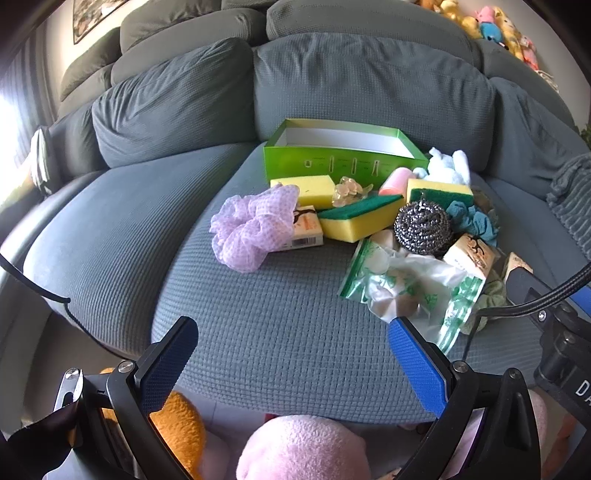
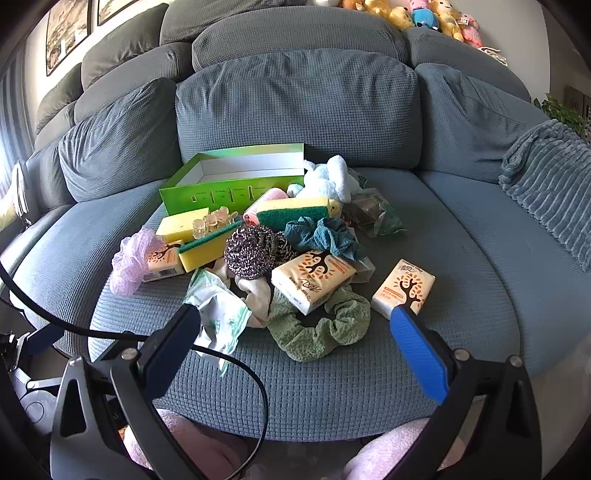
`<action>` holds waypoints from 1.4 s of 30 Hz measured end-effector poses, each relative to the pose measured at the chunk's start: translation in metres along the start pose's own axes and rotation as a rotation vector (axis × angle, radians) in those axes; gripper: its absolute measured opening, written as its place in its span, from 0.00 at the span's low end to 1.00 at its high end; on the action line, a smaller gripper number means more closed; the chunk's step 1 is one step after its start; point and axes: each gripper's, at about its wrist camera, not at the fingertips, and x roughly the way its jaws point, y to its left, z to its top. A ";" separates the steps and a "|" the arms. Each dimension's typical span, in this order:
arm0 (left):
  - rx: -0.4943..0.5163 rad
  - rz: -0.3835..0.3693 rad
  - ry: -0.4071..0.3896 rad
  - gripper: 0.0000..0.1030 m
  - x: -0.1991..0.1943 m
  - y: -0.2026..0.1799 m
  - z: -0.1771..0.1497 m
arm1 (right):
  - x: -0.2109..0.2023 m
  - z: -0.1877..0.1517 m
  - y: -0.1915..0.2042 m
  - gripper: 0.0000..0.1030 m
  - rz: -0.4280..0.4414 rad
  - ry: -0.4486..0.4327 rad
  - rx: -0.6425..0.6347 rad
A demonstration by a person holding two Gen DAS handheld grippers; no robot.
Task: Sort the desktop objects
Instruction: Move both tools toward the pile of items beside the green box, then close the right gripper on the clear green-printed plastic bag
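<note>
A pile of small things lies on a grey-blue sofa seat (image 1: 258, 314). An open green box (image 1: 332, 155) (image 2: 236, 184) stands behind it. In the pile are yellow-green sponges (image 1: 360, 218) (image 2: 291, 210), a steel scourer (image 1: 423, 225) (image 2: 251, 253), a lilac scrunchie (image 1: 251, 225) (image 2: 131, 264), a green scrunchie (image 2: 321, 325), tissue packs (image 2: 314, 277) (image 2: 404, 286) and a plastic bag (image 1: 410, 291) (image 2: 218, 306). My left gripper (image 1: 291, 328) is open and empty, in front of the pile. My right gripper (image 2: 293, 314) is open and empty, just short of the green scrunchie.
Sofa back cushions (image 2: 295, 107) rise behind the box. A ribbed grey cushion (image 2: 554, 184) lies at the right. Plush toys (image 2: 413, 11) line the sofa top. A black cable (image 2: 229, 354) crosses the seat's front edge. Pink and orange plush things (image 1: 303, 446) lie below the seat.
</note>
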 end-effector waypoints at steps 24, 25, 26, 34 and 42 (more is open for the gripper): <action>0.071 -0.125 0.004 0.79 0.018 -0.007 0.001 | 0.031 -0.007 0.002 0.80 0.159 0.085 0.041; 0.067 -0.136 0.003 0.79 0.019 -0.006 0.001 | 0.032 -0.008 0.002 0.80 0.159 0.088 0.044; 0.061 -0.152 0.002 0.79 0.019 -0.005 0.000 | 0.034 -0.008 0.002 0.79 0.161 0.092 0.048; 0.092 -0.278 -0.033 0.79 0.026 -0.005 0.004 | 0.047 -0.009 0.000 0.79 0.190 0.131 0.078; 0.158 -0.376 -0.022 0.79 0.042 -0.011 0.006 | 0.066 -0.011 -0.005 0.75 0.219 0.176 0.123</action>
